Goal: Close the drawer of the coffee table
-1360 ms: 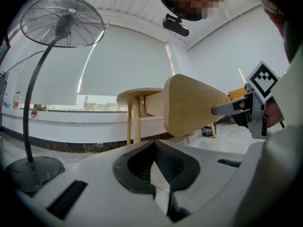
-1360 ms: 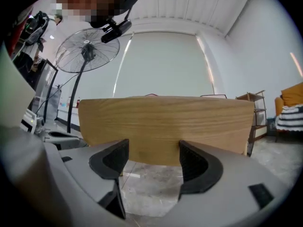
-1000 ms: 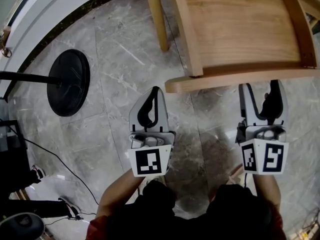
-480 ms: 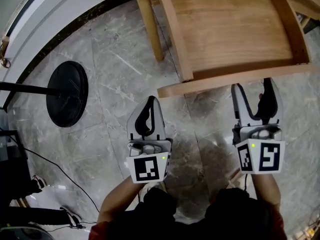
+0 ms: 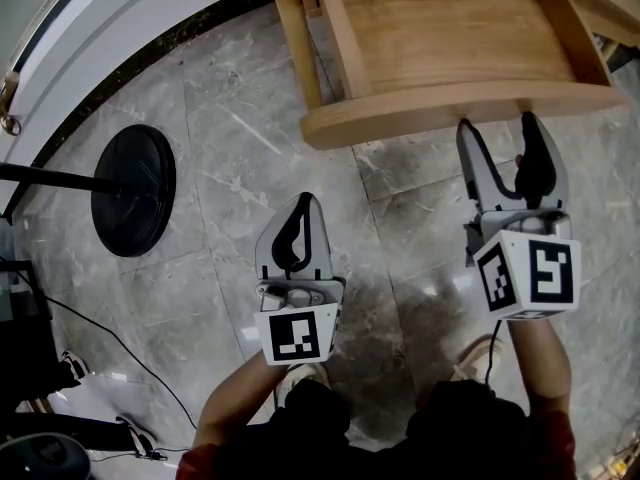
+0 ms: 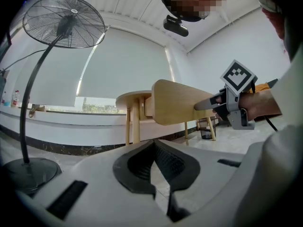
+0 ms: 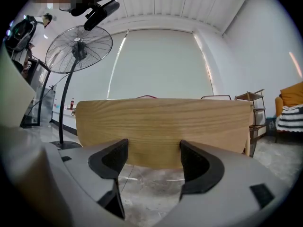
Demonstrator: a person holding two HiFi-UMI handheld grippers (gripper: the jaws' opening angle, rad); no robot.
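The coffee table's light wood drawer [image 5: 455, 38] sticks out toward me, its curved front panel [image 5: 450, 108] nearest. My right gripper [image 5: 497, 128] is open, and both fingertips rest against that front panel at its right half. In the right gripper view the drawer front [image 7: 163, 126] fills the space just beyond the open right gripper [image 7: 154, 150]. My left gripper [image 5: 304, 200] is shut on nothing and hangs over the floor, below and left of the drawer. From the left gripper view I see the shut left gripper [image 6: 154, 143], the drawer front [image 6: 180, 108] and the right gripper [image 6: 232, 103] at it.
A standing fan's black round base [image 5: 133, 176] sits on the grey marble floor at the left, its pole running off to the left. The table leg [image 5: 295, 38] stands left of the drawer. Cables trail at the lower left. A white wall ledge [image 5: 110, 28] curves along the upper left.
The drawer has slid inward toward the table, with less of its inside showing. My right gripper has moved forward against its front. The left gripper has barely moved.
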